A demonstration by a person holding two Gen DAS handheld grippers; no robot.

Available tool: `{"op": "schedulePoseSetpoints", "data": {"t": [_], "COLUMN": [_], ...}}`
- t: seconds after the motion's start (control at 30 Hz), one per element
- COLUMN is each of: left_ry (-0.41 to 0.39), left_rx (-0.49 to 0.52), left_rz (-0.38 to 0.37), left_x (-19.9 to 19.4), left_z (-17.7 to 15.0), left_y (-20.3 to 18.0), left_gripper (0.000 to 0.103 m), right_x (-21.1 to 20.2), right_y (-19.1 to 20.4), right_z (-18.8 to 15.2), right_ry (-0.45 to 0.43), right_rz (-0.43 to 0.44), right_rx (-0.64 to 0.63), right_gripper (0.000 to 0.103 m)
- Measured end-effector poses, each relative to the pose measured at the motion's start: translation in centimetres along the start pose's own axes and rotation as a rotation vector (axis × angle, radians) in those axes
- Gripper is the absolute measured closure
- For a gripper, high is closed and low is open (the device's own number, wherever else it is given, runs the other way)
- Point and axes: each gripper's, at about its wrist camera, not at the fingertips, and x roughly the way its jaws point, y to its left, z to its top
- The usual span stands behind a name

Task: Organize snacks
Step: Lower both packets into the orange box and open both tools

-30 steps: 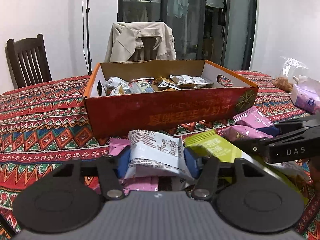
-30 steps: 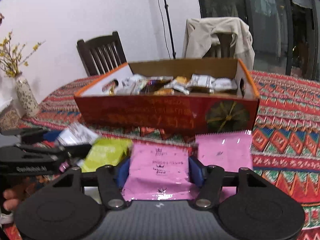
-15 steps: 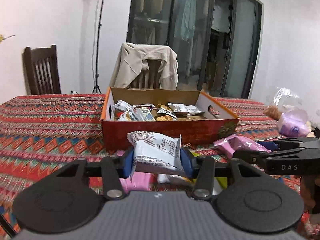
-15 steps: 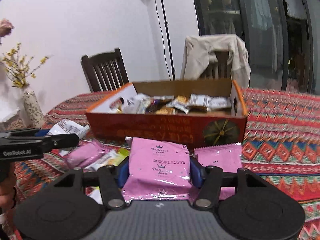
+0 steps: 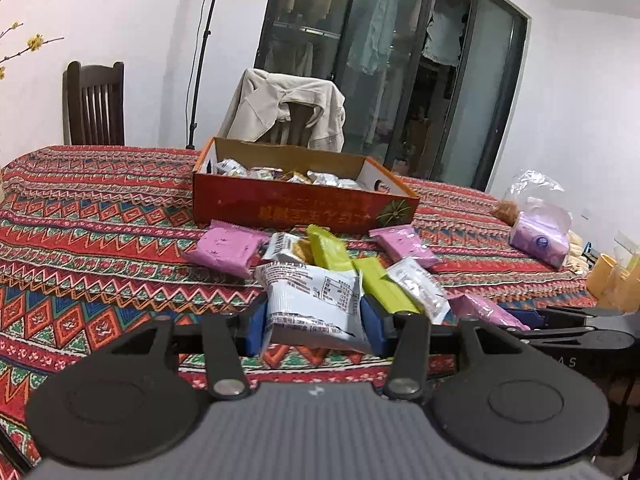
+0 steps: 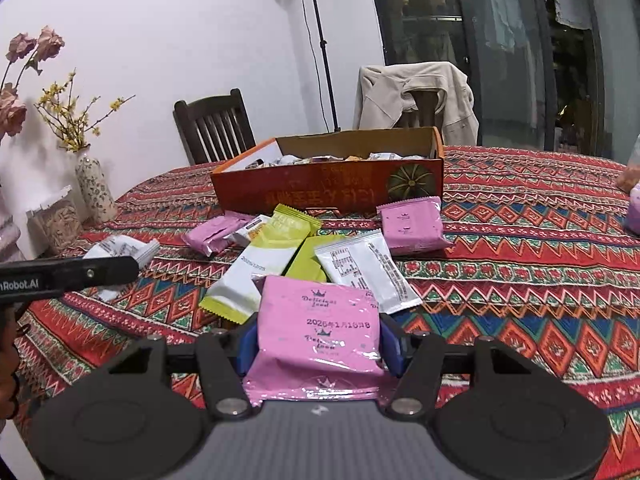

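My left gripper is shut on a white snack packet, lifted above the patterned tablecloth. My right gripper is shut on a pink snack packet, also raised. Farther back stands the red cardboard box, with several wrapped snacks inside. Between the grippers and the box lie loose packets: a pink one, green ones, a white one and another pink one. In the right wrist view the left gripper's finger reaches in from the left.
A vase with flowers and a small container stand at the table's left edge. Plastic bags and yellow items sit at the right. Two chairs, one draped with a jacket, stand behind the table.
Both grippers have pulled back and up from the box with their packets still held. The box now looks smaller and farther, and more loose packets show on the cloth.
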Motion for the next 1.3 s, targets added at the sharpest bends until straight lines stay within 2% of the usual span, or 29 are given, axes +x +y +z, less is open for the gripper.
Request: {"op": "schedulePoseSetpoints", "data": {"t": [0.33, 0.47, 0.6, 0.7, 0.8, 0.9, 0.97, 1.1, 1.2, 1.3], "left_ry": [-0.013, -0.059, -0.080, -0.056, -0.016, 0.032, 0.066, 0.133, 0.175, 0.199], "left_rx": [0.006, 0.018, 0.037, 0.065, 0.073, 0.055, 0.037, 0.004, -0.005, -0.016], "left_rz": [-0.019, -0.057, -0.083, -0.032, -0.034, -0.050, -0.034, -0.004, 0.005, 0.010], "left_x": [0.3, 1.8, 6.0, 10.5, 14.9, 19.9, 23.1, 28.8, 31.7, 33.2], "left_z": [1.0, 3.8, 8.6, 11.6, 14.1, 16.6, 17.8, 19.0, 18.9, 18.3], "left_y": [-0.6, -0.1, 0.8, 1.1, 1.6, 2.2, 2.6, 3.2, 3.7, 4.0], "left_gripper": [0.053, 0.053, 0.053, 0.053, 0.053, 0.053, 0.053, 0.053, 0.052, 0.041], "right_x": [-0.9, -0.2, 1.7, 4.7, 9.1, 13.9, 17.5, 23.7, 26.7, 28.5], "right_y": [-0.1, -0.5, -1.3, -2.6, -4.3, -5.0, -5.3, -5.3, -5.2, -5.0], "right_z": [0.3, 2.3, 6.7, 10.7, 13.7, 16.3, 18.0, 19.4, 19.5, 19.3], "right_ry": [-0.026, -0.053, -0.116, -0.139, -0.100, -0.061, -0.025, 0.061, 0.114, 0.138], "right_rz": [0.010, 0.023, 0.038, 0.042, 0.061, 0.005, -0.027, -0.125, -0.142, -0.167], "right_rx": [0.001, -0.020, -0.036, -0.006, 0.052, 0.050, 0.046, -0.013, -0.015, -0.045], "right_gripper": [0.044, 0.044, 0.044, 0.044, 0.044, 0.044, 0.044, 0.044, 0.044, 0.044]}}
